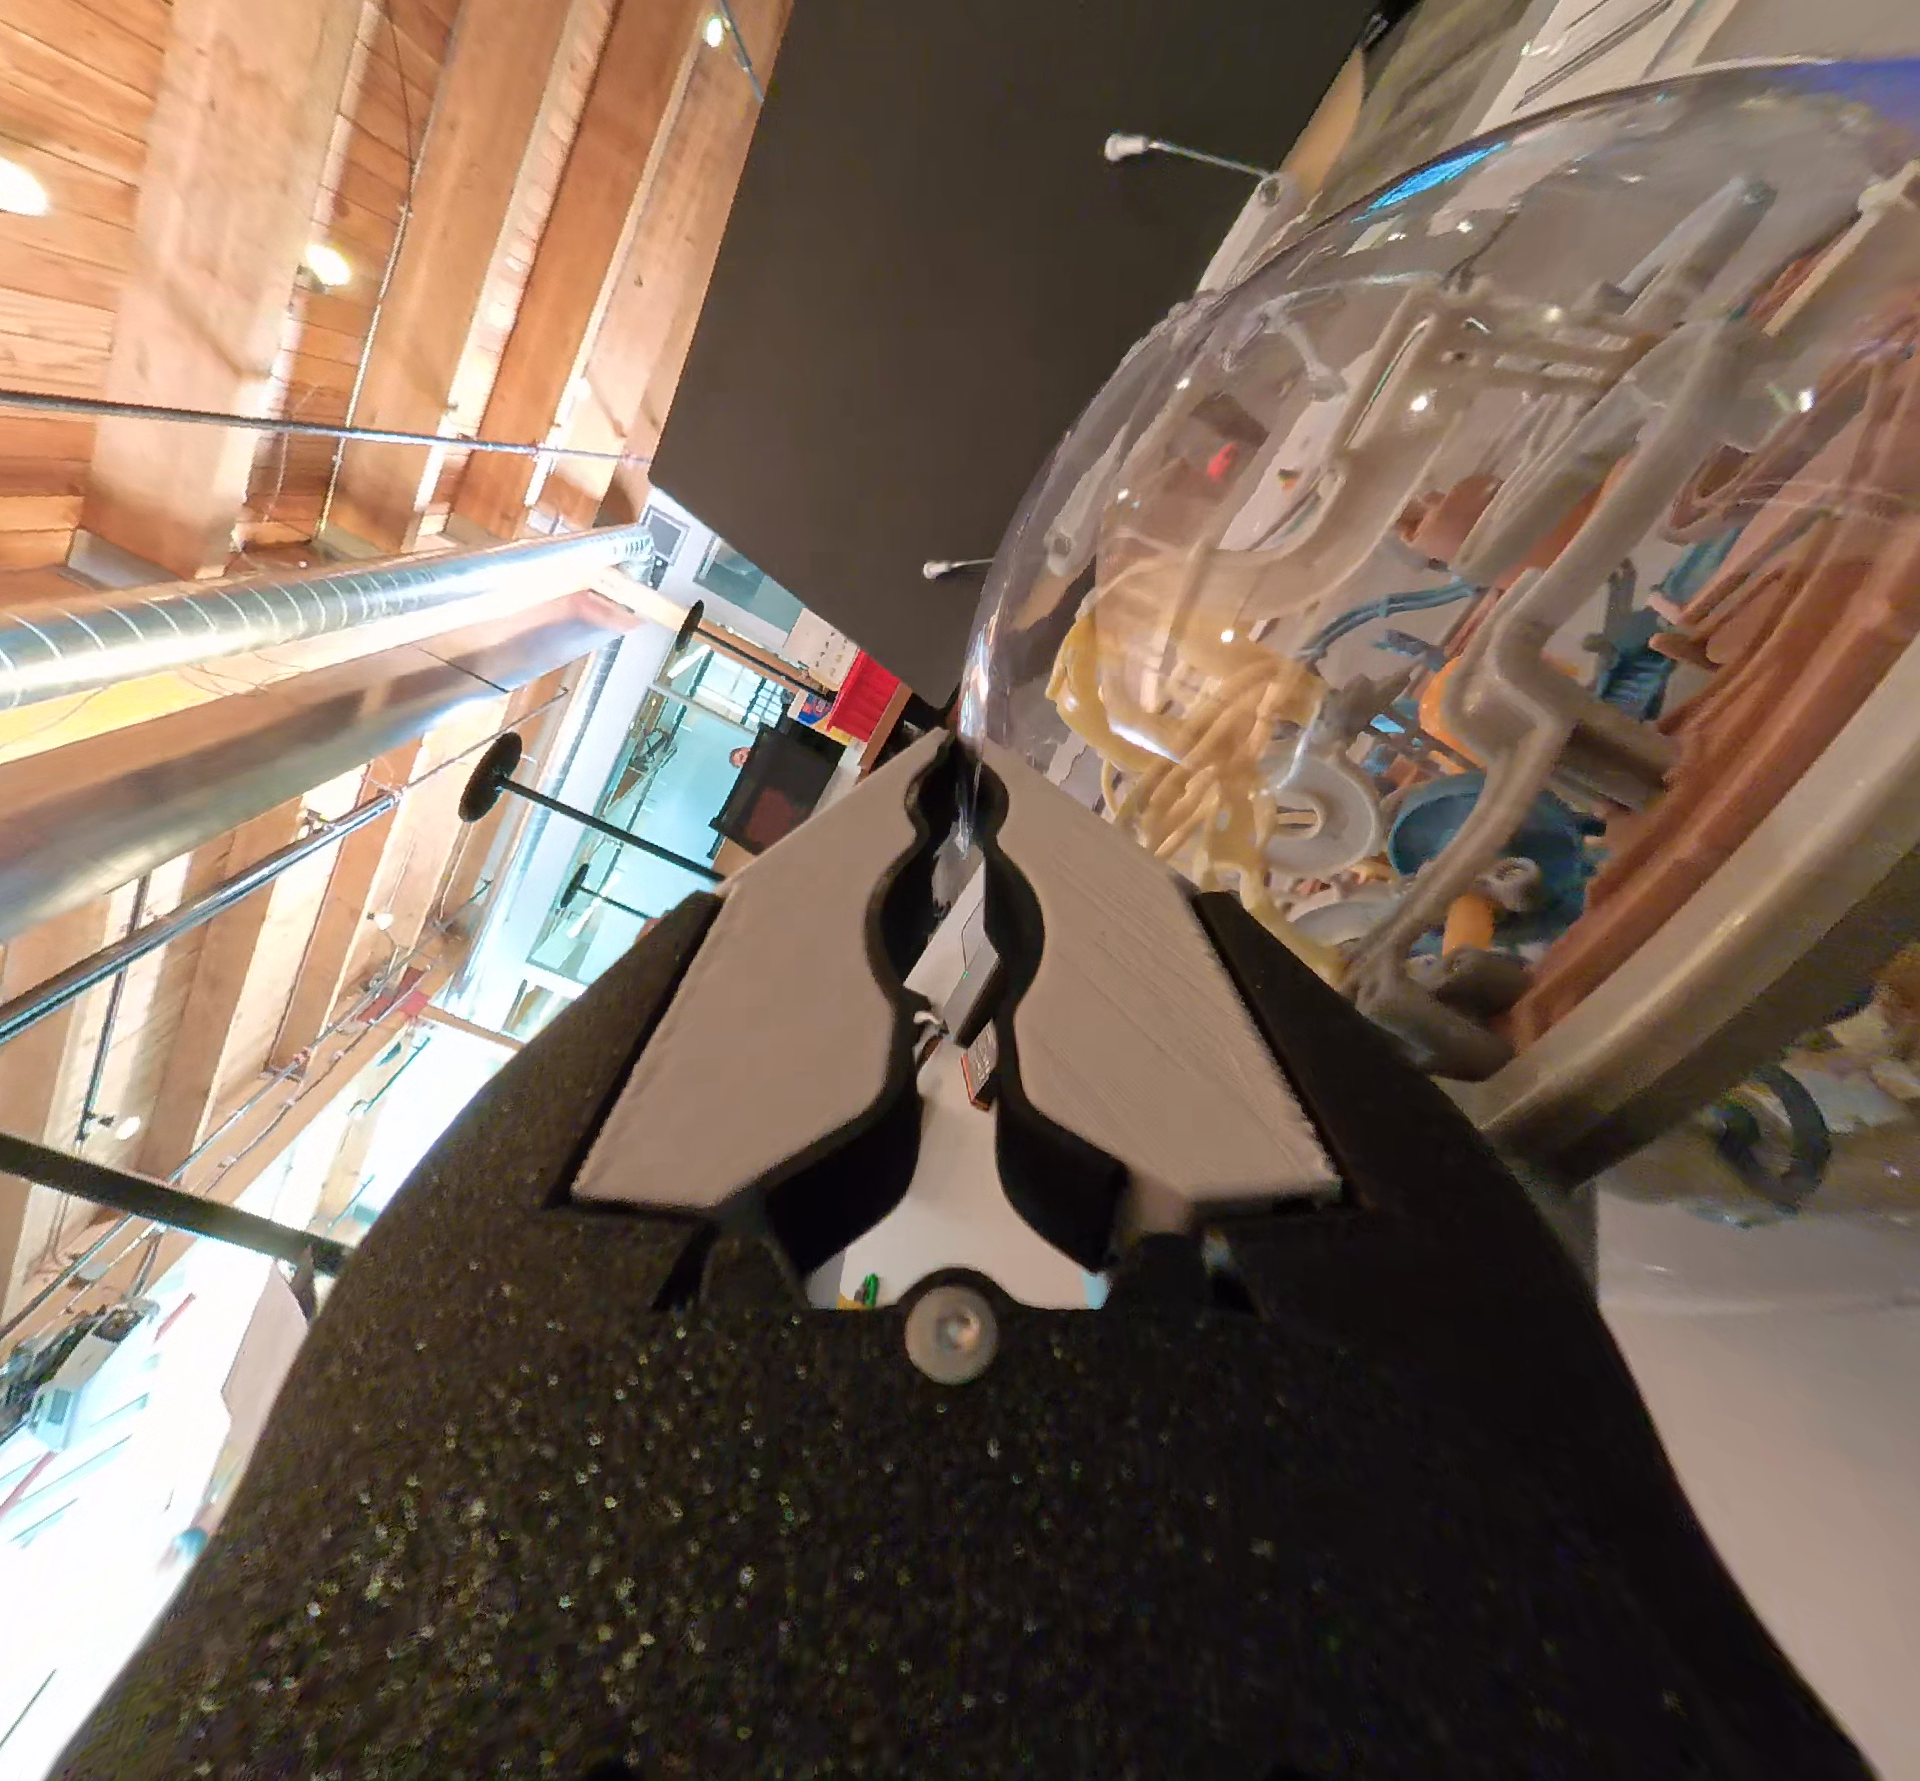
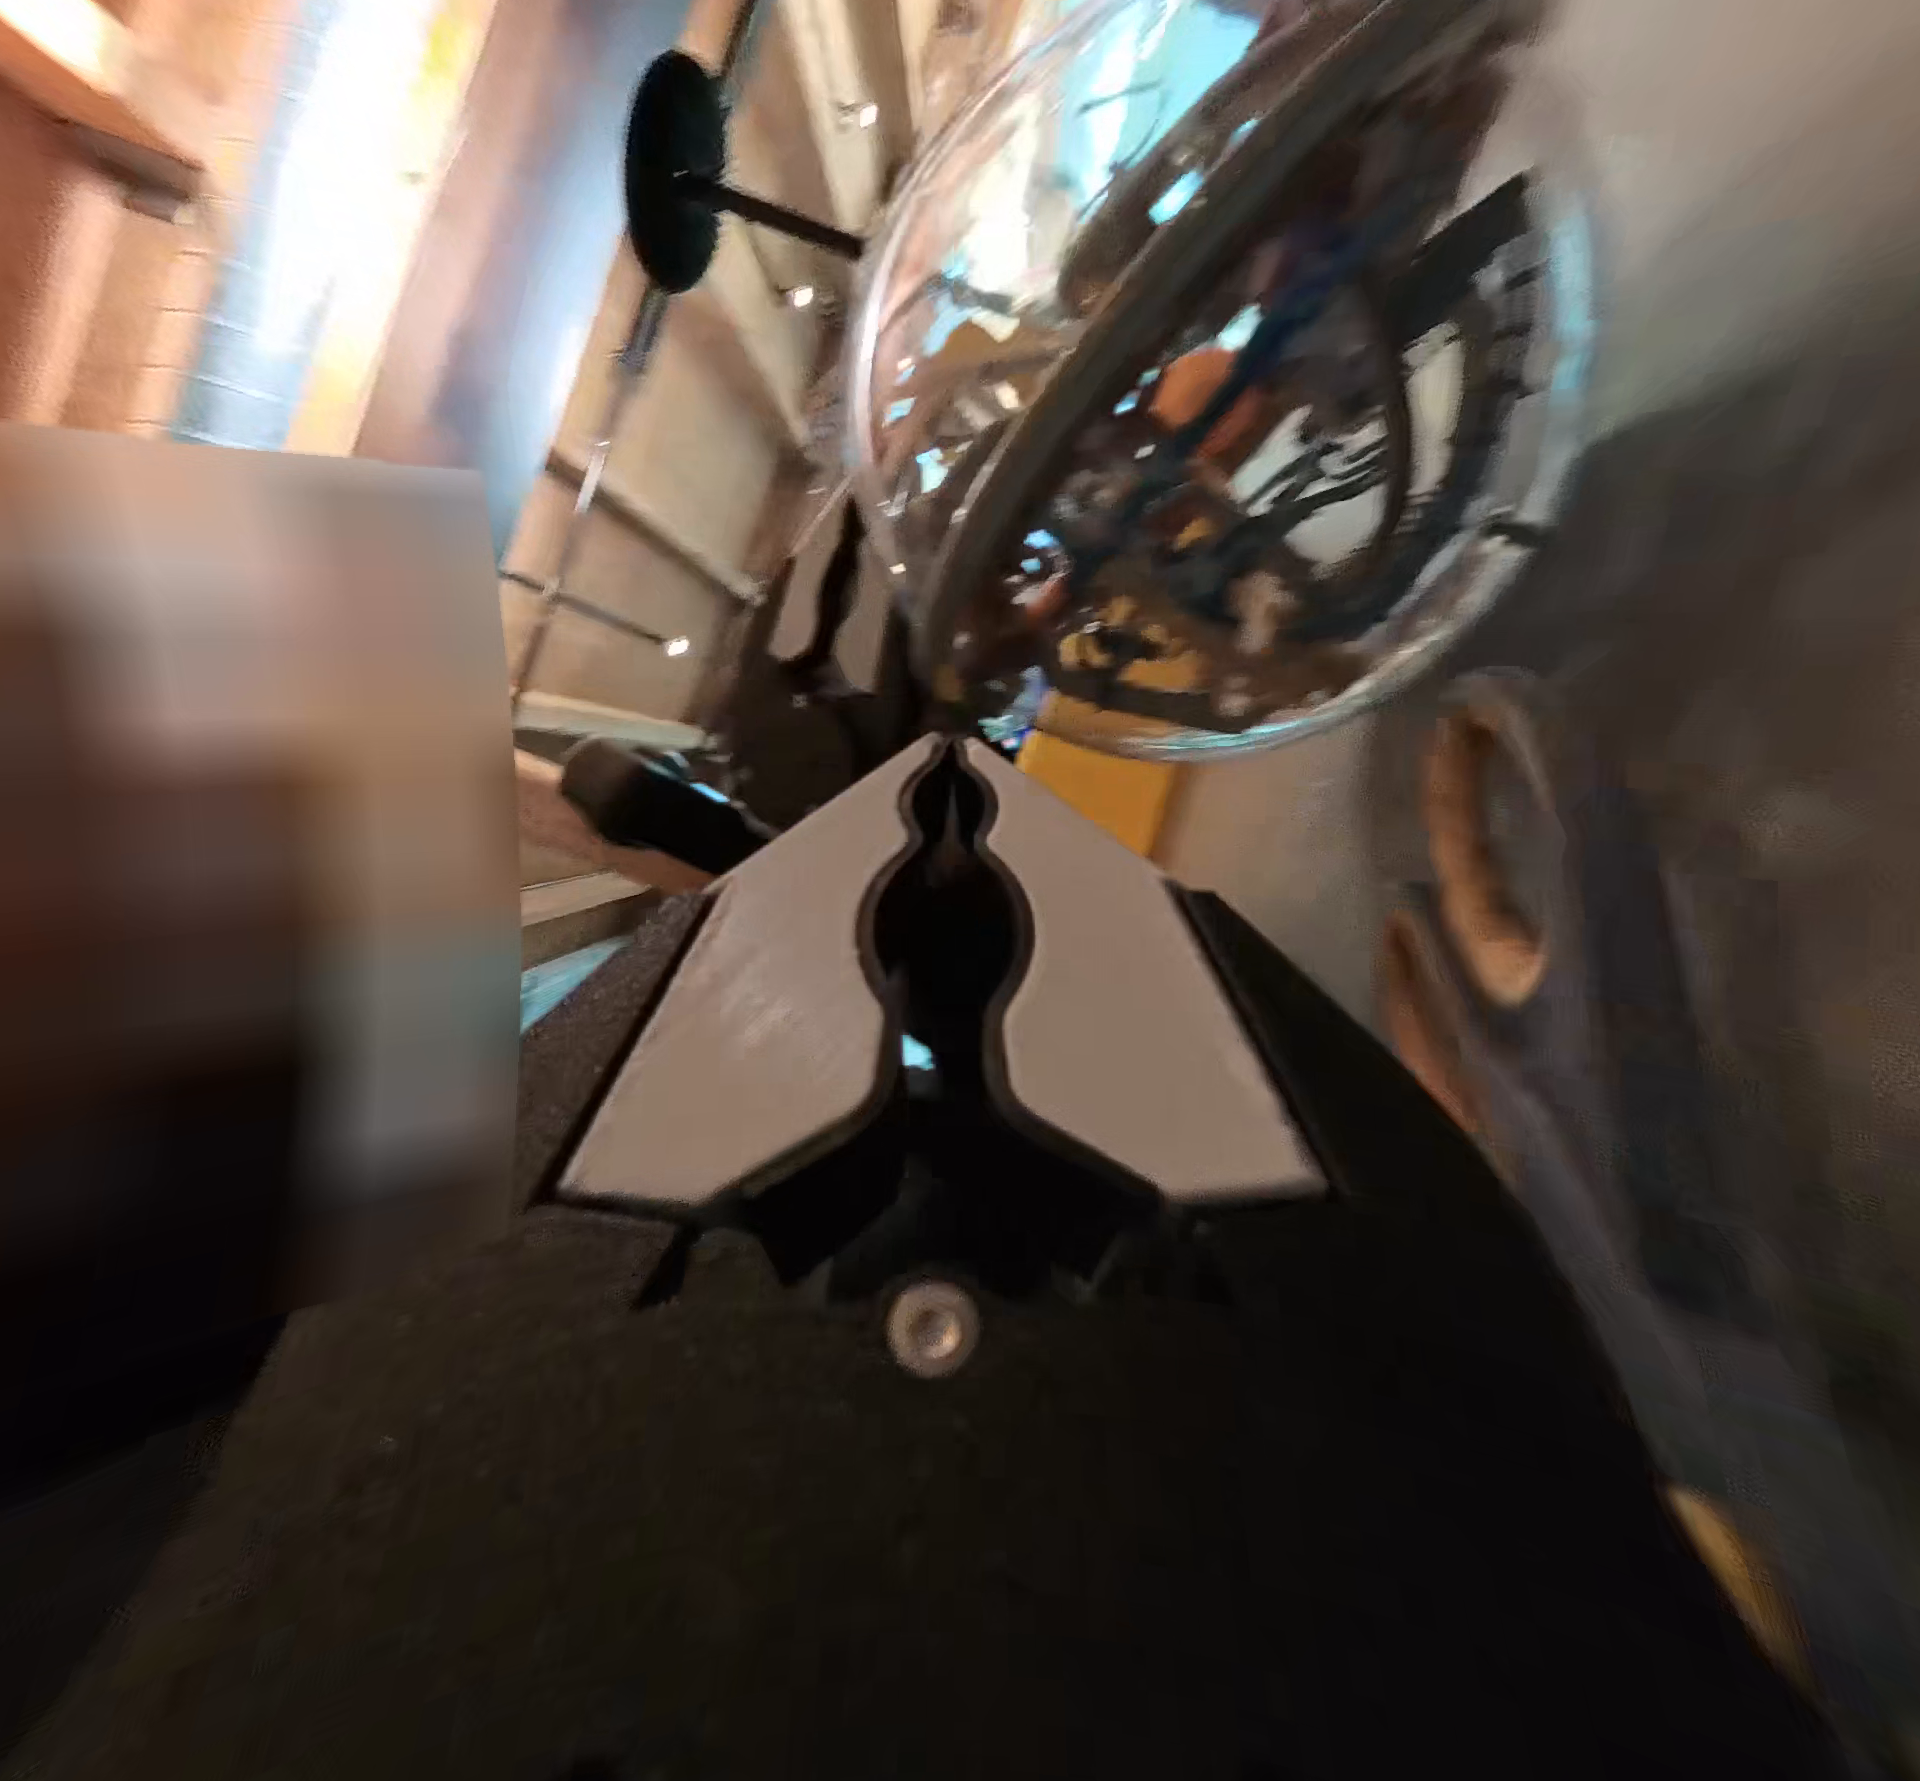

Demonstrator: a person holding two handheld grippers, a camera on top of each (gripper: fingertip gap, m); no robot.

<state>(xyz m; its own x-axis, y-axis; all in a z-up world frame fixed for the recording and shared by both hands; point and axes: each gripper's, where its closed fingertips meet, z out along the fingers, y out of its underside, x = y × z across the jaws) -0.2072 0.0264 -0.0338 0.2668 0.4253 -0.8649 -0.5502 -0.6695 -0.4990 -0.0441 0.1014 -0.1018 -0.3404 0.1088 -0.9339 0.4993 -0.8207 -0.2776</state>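
A clear plastic sphere (image 1: 1507, 588) with a maze of grey, tan, blue and orange tracks inside is held up in the air, with the ceiling behind it. My left gripper (image 1: 961, 775) is shut, and the sphere's thin clear rim is pinched between its tips. In the right wrist view the sphere (image 2: 1195, 432) is blurred and sits just above my right gripper (image 2: 951, 749). The right gripper is shut with its tips against the sphere's lower edge; blur hides whether they pinch it. The left gripper (image 2: 821, 609) shows there at the sphere's left edge.
Wooden ceiling beams (image 1: 208, 173) and a silver duct (image 1: 312, 609) fill the left. A black panel (image 1: 987, 277) is behind the sphere. A black disc on a rod (image 2: 675, 173) hangs nearby. A person's grey clothing (image 2: 1714, 796) is close on the right. About 20 centimeters separates my left fingertips from my right.
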